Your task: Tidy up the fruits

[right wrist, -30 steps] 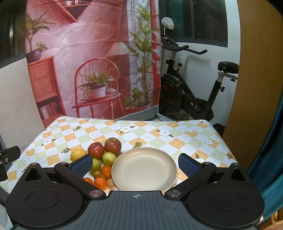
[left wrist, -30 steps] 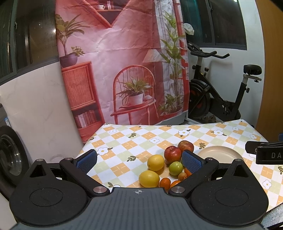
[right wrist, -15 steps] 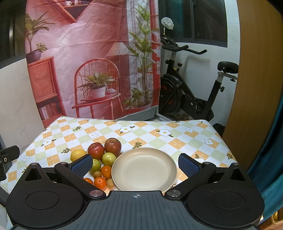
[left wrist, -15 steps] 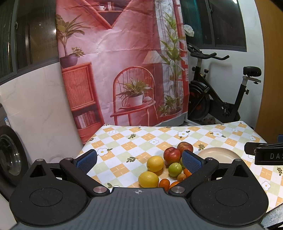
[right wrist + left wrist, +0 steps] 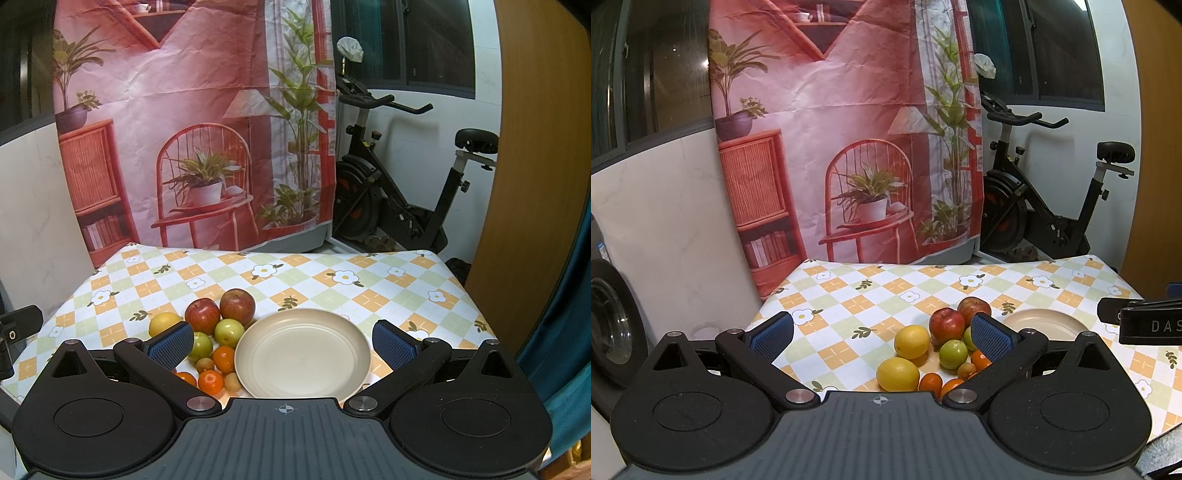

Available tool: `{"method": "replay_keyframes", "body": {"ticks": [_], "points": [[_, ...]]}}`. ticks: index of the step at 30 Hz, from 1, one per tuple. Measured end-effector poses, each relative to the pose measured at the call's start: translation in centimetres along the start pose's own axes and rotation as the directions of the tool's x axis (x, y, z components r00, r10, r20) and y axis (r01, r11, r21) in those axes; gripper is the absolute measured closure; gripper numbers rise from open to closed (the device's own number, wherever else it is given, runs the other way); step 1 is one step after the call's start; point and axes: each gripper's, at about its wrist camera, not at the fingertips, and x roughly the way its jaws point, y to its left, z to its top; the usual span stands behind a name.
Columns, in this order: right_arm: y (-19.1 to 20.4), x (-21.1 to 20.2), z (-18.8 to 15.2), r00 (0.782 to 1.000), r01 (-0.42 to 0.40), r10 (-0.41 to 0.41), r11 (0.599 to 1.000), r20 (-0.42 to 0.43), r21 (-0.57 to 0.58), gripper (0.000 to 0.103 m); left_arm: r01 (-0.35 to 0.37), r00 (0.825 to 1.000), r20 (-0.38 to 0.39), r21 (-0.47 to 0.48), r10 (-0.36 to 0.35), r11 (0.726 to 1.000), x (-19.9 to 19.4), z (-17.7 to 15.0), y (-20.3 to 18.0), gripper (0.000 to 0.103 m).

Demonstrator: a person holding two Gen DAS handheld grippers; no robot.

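A cluster of fruit lies on the checked tablecloth: two red apples [image 5: 946, 325] [image 5: 237, 305], two yellow lemons [image 5: 897, 373], green fruits [image 5: 229, 332], small oranges [image 5: 211, 381] and brown longans [image 5: 232, 382]. An empty beige plate [image 5: 303, 352] sits just right of the fruit. My left gripper [image 5: 882, 334] hovers open above the table's near edge, the fruit lying between and beyond its fingers. Open too, my right gripper [image 5: 282, 343] hangs over the plate with nothing held. In the left wrist view the plate [image 5: 1045, 321] shows partly behind the right finger.
The table [image 5: 369, 280] ends close to a pink printed backdrop [image 5: 192, 129] at the back. An exercise bike [image 5: 402, 192] stands behind on the right, beside a wooden panel [image 5: 535, 166]. A washing machine [image 5: 609, 325] is at the left. The other gripper's body [image 5: 1145, 325] pokes in from the right.
The left wrist view has shifted slightly, so the fruit sits a little lower and further right in frame. The right gripper has barely moved. Nothing was picked up.
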Motion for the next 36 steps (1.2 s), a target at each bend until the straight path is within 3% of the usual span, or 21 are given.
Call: {"method": "replay_keyframes", "body": {"ticks": [14,21,25,28,31,33,36], "points": [[0.2,-0.3,0.5,1.0,0.0,0.0,1.0,0.004,0.003,0.0,0.001,1.0,-0.002,-0.001,-0.001,1.0,0.0,0.0,0.0,0.0],[0.3,0.0,1.2,1.0,-0.031,0.031,0.999,0.002,0.023,0.0,0.006,0.999,-0.039,-0.038,-0.008,0.999,1.0,0.1,0.7,0.0],[-0.7,1.1,2.6,0.991,-0.098,0.097,0.995,0.089,0.002,0.0,0.005,1.0,-0.03,-0.05,-0.007,0.999,2.7,0.1,2.0,0.001],[-1.5,3.0,3.6,0.981,-0.083,0.078,0.996,0.176,0.02,0.0,-0.023,1.0,-0.003,-0.051,0.023,0.998,4.1,0.4,3.1,0.004],[-2.5,5.3,3.6,0.971,-0.109,0.097,0.993,0.219,0.041,0.0,-0.039,0.999,-0.026,-0.083,0.037,0.996,6.4,0.5,4.2,0.009],[-3.0,7.5,3.4,0.976,-0.138,0.125,0.989,0.179,0.06,0.0,-0.048,0.998,-0.052,-0.099,0.043,0.994,7.8,0.4,4.4,0.01],[-3.1,11.4,2.2,0.979,-0.194,0.183,0.973,0.094,0.121,0.0,-0.022,0.997,-0.079,-0.115,0.013,0.993,9.9,0.0,4.9,0.021]]}}
